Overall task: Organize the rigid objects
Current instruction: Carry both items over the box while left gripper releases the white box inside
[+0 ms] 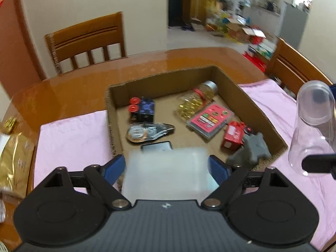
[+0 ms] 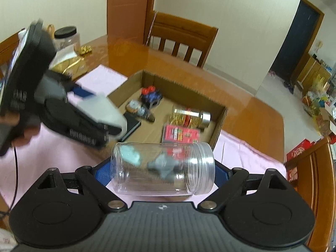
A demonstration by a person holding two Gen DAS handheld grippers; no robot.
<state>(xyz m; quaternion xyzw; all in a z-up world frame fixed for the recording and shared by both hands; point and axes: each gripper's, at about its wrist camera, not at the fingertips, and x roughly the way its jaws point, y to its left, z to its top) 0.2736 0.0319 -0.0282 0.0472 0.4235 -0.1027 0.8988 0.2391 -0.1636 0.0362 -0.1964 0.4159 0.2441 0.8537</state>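
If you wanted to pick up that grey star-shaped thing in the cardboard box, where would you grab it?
Probably from above, pinching the grey star-shaped piece across its narrow waist between two lobes. It lies flat in the cardboard box corner, with the red carton tight beside it, so a sideways approach looks blocked.

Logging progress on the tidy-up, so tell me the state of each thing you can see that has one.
left gripper: holding a white box.
right gripper: clamped on a clear jar, lidless, sideways.
cardboard box: open, partly filled.
capsule bottle: capped, on its side.
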